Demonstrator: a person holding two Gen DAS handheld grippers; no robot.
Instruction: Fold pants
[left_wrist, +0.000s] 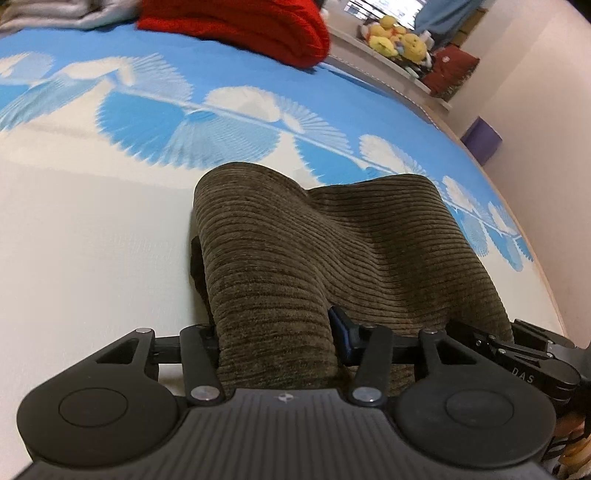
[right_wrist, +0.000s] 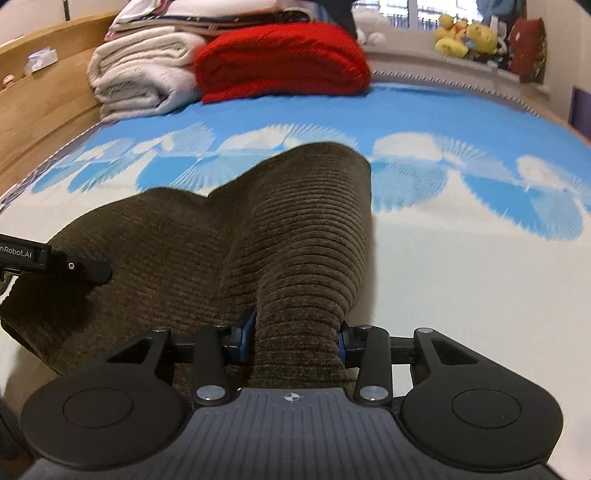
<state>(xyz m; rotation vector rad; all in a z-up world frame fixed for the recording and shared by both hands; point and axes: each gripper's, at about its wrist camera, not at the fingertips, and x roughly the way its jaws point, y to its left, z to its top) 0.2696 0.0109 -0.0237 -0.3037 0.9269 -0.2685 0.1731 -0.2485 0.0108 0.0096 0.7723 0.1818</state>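
Left wrist view
- Left tongs (left_wrist: 277, 334): closed partway on a thick bunch of the pants (left_wrist: 314, 251); the ribbed cloth fills the gap between the fingers and the blue pad (left_wrist: 341, 332) on the right finger presses into it.
- Pants: brown corduroy, rising from the tongs in a hump and draping away over the bed sheet (left_wrist: 92, 240), which is white near the camera and blue with white fan shapes further off.
- Right tongs (left_wrist: 517, 347): only part of the black linkage shows at the lower right edge, against the same cloth; their grip cannot be told from here.
- Only here: a purple box (left_wrist: 482, 138) on the floor by the wall.

Right wrist view
- Right tongs (right_wrist: 295, 338): closed partway on another bunch of the pants (right_wrist: 295, 240), with a blue pad (right_wrist: 245, 332) pressed to each side of the fold.
- Pants: two humps, the nearer one held; the rest spreads left, low on the bed sheet (right_wrist: 461, 277).
- Left tongs (right_wrist: 79, 269): one black finger reaches in from the left edge, over the cloth.
- Only here: a wooden bed frame (right_wrist: 44, 110) and folded pale blankets (right_wrist: 144, 79) beside the red blanket (right_wrist: 280, 62).
- Both views: yellow plush toys (right_wrist: 465, 37) on a far ledge.
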